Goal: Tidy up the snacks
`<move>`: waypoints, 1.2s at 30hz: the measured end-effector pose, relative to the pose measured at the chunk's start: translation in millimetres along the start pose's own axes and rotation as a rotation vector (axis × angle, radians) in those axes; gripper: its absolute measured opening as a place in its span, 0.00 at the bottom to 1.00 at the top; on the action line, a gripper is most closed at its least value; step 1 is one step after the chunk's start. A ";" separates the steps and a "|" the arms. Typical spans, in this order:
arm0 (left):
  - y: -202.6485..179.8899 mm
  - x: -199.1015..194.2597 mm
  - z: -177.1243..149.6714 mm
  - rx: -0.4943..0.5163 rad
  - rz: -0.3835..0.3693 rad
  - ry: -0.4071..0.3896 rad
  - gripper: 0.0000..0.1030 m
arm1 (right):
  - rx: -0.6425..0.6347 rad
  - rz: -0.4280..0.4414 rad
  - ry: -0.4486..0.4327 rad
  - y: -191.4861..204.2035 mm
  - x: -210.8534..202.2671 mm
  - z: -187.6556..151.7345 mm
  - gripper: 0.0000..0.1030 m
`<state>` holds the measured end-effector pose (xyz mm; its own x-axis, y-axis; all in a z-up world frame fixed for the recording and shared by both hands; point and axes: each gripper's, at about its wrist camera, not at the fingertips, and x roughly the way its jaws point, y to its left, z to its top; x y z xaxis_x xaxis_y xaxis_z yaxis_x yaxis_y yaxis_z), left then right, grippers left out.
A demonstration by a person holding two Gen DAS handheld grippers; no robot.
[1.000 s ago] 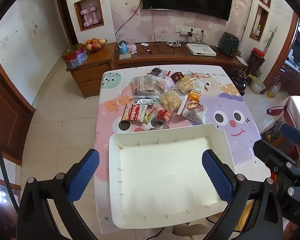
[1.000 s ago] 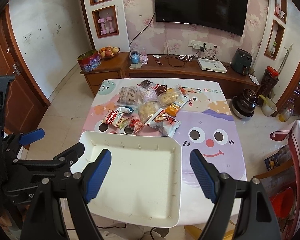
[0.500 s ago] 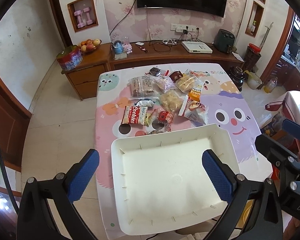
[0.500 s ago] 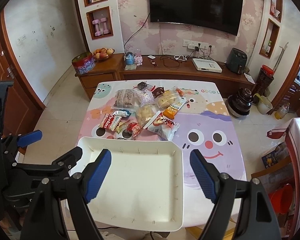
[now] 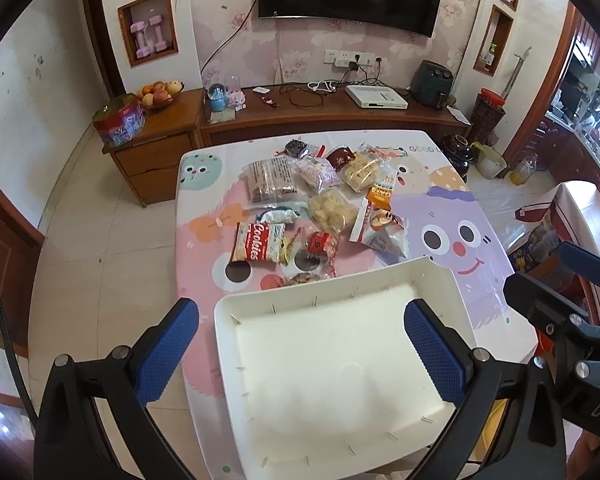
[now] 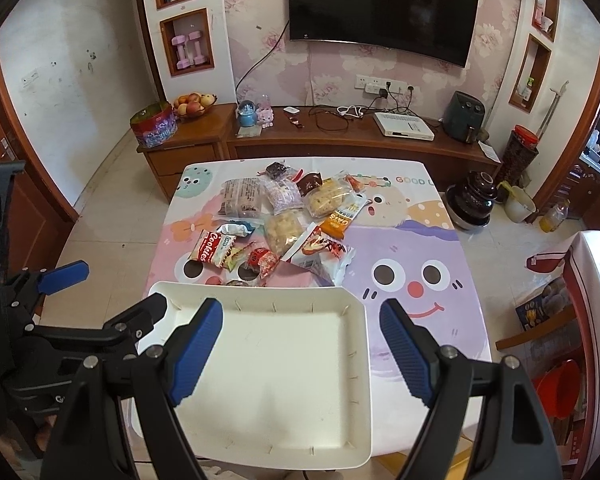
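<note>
- Left gripper (image 5: 300,354) fingers (image 5: 167,352) spread wide, holding nothing, above the white tray (image 5: 440,276).
- Right gripper (image 6: 302,354) fingers (image 6: 404,352) likewise spread.
- Snack packets (image 6: 284,216) lie on the bench (image 6: 440,248) beyond the tray.

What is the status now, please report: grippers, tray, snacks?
Left gripper open, right gripper open, both holding nothing. White tray holds no snacks. Snack packets lie in a pile beyond the tray; nothing blocks them.

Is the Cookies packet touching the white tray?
Apart. In the left wrist view, the Cookies packet lies beyond the white tray, with a strip of printed tablecloth showing between them.
</note>
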<state>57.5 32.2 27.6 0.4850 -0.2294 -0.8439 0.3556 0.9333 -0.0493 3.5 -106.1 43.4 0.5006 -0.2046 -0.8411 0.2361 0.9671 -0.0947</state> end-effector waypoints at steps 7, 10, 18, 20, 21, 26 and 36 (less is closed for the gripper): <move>7.9 8.8 12.9 -0.010 -0.036 0.016 0.99 | -0.023 0.001 -0.016 3.0 1.7 6.2 0.79; 12.7 12.9 19.0 -0.030 -0.039 0.019 0.99 | -0.015 0.016 -0.015 2.0 6.4 15.9 0.79; 30.3 38.8 46.1 -0.045 0.056 0.015 0.99 | -0.072 0.056 0.007 -2.1 40.7 40.4 0.79; 38.4 53.0 54.7 -0.057 0.084 0.033 0.99 | -0.095 0.061 0.015 -1.8 53.7 48.0 0.79; 42.2 58.7 57.5 -0.067 0.094 0.040 0.99 | -0.110 0.066 0.024 -3.7 63.7 52.3 0.79; 71.9 104.3 71.5 -0.138 0.111 0.115 0.99 | -0.167 0.079 0.070 -9.1 113.4 65.9 0.79; 92.4 194.9 81.1 -0.120 0.070 0.274 0.98 | -0.253 0.140 0.232 -26.7 215.3 72.2 0.79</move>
<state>249.6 51.4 -98.1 0.2659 -0.0952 -0.9593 0.2239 0.9740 -0.0346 165.1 -186.9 -96.8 0.3046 -0.0564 -0.9508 -0.0494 0.9960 -0.0749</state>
